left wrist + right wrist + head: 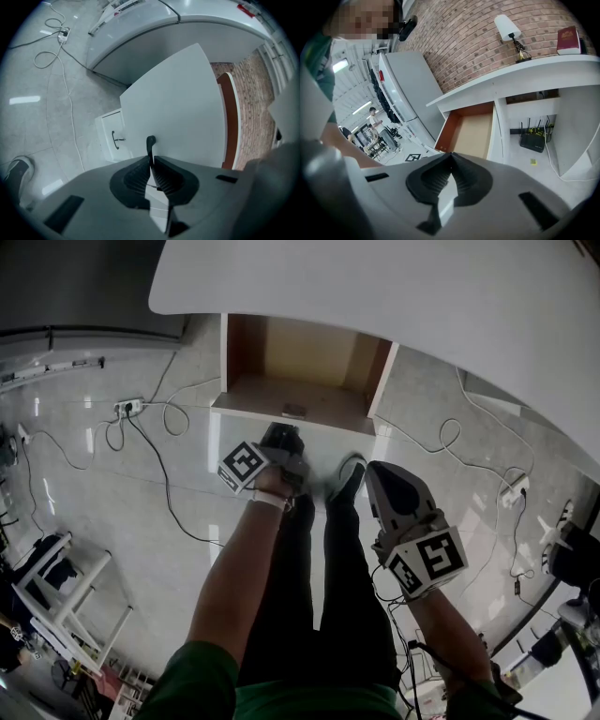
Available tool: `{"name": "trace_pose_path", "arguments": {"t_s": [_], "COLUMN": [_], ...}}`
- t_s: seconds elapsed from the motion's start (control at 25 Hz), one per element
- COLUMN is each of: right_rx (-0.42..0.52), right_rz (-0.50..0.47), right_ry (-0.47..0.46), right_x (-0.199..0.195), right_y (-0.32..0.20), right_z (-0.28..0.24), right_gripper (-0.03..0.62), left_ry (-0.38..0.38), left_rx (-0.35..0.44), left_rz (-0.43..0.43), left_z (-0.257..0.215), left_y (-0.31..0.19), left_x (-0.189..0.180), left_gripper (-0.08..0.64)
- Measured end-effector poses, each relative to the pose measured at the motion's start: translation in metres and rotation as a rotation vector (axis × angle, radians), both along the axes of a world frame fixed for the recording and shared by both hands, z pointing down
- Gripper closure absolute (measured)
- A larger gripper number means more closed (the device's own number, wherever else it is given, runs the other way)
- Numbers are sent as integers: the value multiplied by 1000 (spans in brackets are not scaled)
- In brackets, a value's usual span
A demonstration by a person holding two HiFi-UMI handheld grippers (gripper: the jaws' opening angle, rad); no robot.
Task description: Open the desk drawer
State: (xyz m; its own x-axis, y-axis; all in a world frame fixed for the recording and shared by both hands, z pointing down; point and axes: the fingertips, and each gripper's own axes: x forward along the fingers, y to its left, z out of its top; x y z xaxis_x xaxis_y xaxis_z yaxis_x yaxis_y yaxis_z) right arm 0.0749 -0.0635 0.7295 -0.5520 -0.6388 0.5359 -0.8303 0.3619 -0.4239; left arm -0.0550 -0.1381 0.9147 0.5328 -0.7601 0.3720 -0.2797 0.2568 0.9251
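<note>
The desk drawer [292, 373] stands pulled out from under the white desktop [394, 296], and its brown inside shows. My left gripper [281, 434] is at the drawer's front panel [178, 108]. Its jaws are shut on the black drawer handle [150, 142], which pokes up between the pads in the left gripper view [151, 158]. My right gripper [375, 474] hangs lower right, away from the desk and above the person's shoe. In the right gripper view its jaws [450, 155] are shut with nothing between them, and the open drawer [469, 129] lies ahead.
Cables and a power strip [128, 407] lie on the tiled floor at left. A small white cabinet [111, 137] stands beside the desk. A router [533, 138] sits under the desk. A lamp [507, 26] and a red book [568, 34] are on top of it. The person's legs [328, 559] are below the drawer.
</note>
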Motion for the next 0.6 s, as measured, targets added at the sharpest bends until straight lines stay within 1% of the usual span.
{"name": "trace_pose_path", "arguments": {"t_s": [0.32, 0.52, 0.6], "right_rx": [8, 6, 6], "right_rz": [3, 1, 0], "right_ry": [-2, 2, 3], "right_x": [2, 0, -2], "right_y": [-1, -1, -2], "right_z": [-2, -2, -3], "right_gripper": [592, 592, 592], "left_ry": [-9, -45, -62], "left_rx": [-7, -23, -34], "left_rz": [-6, 23, 29], "left_z": [2, 5, 6], "left_y": [-2, -1, 1], "left_x": [1, 0, -2], "left_gripper": [534, 531, 511]}}
